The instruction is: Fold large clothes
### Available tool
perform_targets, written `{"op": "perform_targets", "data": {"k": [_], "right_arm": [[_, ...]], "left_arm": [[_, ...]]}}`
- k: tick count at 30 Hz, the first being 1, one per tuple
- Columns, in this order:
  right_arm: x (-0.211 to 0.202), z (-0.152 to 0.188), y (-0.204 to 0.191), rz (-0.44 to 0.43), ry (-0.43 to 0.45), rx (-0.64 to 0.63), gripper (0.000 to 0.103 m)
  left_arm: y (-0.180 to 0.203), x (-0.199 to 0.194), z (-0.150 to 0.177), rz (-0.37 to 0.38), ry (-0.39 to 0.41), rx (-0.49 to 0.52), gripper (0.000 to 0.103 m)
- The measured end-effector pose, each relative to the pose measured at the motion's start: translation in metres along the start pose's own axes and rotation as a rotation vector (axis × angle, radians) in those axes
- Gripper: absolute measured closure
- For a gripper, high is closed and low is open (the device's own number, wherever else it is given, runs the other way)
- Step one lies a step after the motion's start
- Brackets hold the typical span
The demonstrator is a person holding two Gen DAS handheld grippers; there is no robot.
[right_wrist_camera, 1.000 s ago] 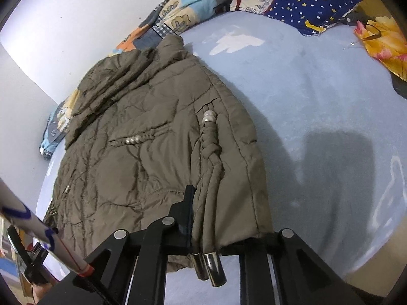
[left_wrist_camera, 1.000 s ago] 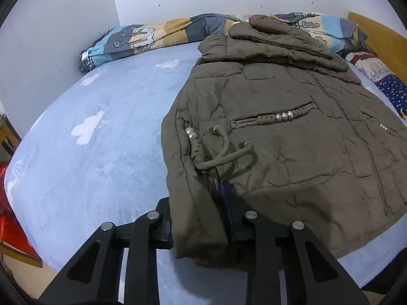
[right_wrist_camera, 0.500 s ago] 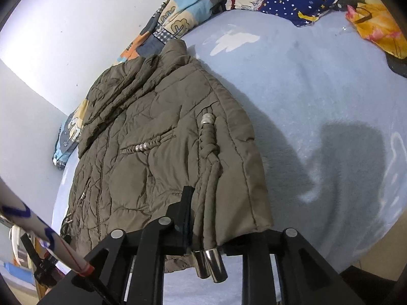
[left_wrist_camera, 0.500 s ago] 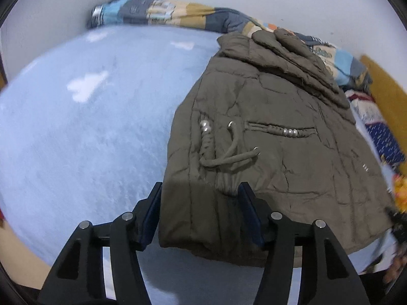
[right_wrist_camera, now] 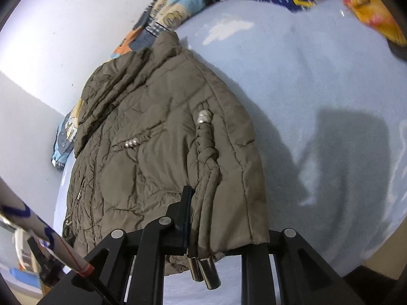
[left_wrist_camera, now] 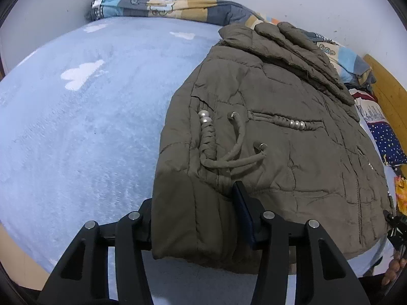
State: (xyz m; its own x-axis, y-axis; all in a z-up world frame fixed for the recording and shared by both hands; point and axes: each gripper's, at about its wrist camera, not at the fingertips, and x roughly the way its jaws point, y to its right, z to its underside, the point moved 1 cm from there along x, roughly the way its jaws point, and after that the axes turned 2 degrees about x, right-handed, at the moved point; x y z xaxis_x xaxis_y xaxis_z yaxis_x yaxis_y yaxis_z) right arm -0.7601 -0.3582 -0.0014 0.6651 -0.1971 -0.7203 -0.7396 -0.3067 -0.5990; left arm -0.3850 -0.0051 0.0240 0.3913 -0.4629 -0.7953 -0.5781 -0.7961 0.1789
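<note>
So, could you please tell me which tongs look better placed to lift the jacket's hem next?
Right tongs: they pinch the quilted olive jacket hem; the left tongs straddle it wider.

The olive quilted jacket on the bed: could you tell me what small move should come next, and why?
Probably lift both hem corners and carry them toward the collar. The olive quilted jacket lies flat on the light blue bedsheet, with the left tongs and right tongs each around a corner.

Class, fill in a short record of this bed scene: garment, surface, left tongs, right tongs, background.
garment: olive padded jacket, lying flat with braided cords on it
surface: light blue bedspread with white clouds
left tongs: jaws have just been closing on the jacket's hem corner
right tongs: gripping the other hem corner
background: patterned quilt by the wall
</note>
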Motion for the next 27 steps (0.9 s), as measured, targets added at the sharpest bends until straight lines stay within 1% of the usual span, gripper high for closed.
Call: {"op": "perform_targets", "data": {"k": [14, 16, 19, 21, 22, 23, 26, 27], "right_arm": [[0.000, 0.000, 0.012, -0.053, 0.011, 0.103, 0.082], [0.000, 0.000, 0.014, -0.066, 0.012, 0.123, 0.082], [0.000, -0.001, 0.018, -0.081, -0.009, 0.147, 0.081], [0.000, -0.002, 0.018, -0.079, -0.018, 0.142, 0.081], [0.000, -0.002, 0.017, -0.075, -0.019, 0.138, 0.081], [0.000, -0.003, 0.016, -0.067, -0.020, 0.131, 0.081], [-0.001, -0.004, 0.013, -0.052, -0.024, 0.115, 0.081], [-0.002, -0.004, 0.011, -0.053, -0.015, 0.106, 0.083]], "left_arm": [[0.003, 0.004, -0.002, -0.037, -0.006, 0.039, 0.044], [0.003, 0.004, -0.003, -0.039, -0.008, 0.041, 0.044], [0.004, 0.003, -0.003, -0.045, -0.007, 0.049, 0.044], [0.006, 0.002, -0.003, -0.037, -0.003, 0.059, 0.052], [0.008, 0.001, -0.003, -0.029, 0.000, 0.067, 0.059], [0.010, -0.001, -0.003, -0.028, 0.008, 0.080, 0.064], [0.018, -0.004, -0.002, -0.038, 0.024, 0.122, 0.074], [0.020, -0.005, -0.002, -0.042, 0.030, 0.135, 0.075]]}}
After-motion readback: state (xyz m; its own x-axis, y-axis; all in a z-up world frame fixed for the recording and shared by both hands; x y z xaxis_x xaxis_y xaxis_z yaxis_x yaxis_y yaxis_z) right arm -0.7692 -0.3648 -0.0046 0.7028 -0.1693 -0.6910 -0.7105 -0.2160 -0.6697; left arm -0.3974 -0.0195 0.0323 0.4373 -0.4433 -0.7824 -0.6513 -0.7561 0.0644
